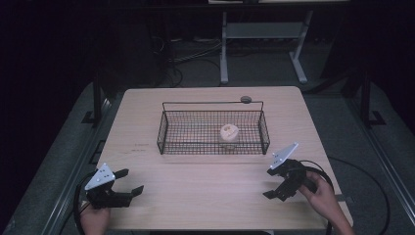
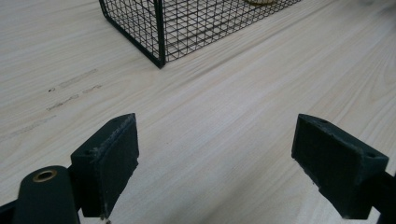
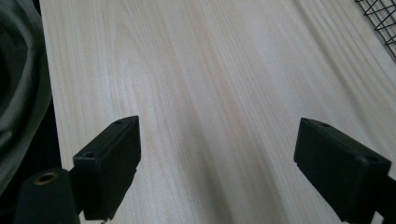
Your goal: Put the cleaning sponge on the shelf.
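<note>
A wire basket (image 1: 213, 128) stands at the centre of the counter (image 1: 210, 196), its mesh walls closed on all sides and its top open. A thin handle bar (image 1: 212, 103) spans above its far wall. Inside, right of centre, sits a pale round object (image 1: 229, 132). The lower half of the frame is bare counter between the left claw (image 1: 131, 182) at lower left and the right claw (image 1: 269, 183) at lower right, both spread wide.
</note>
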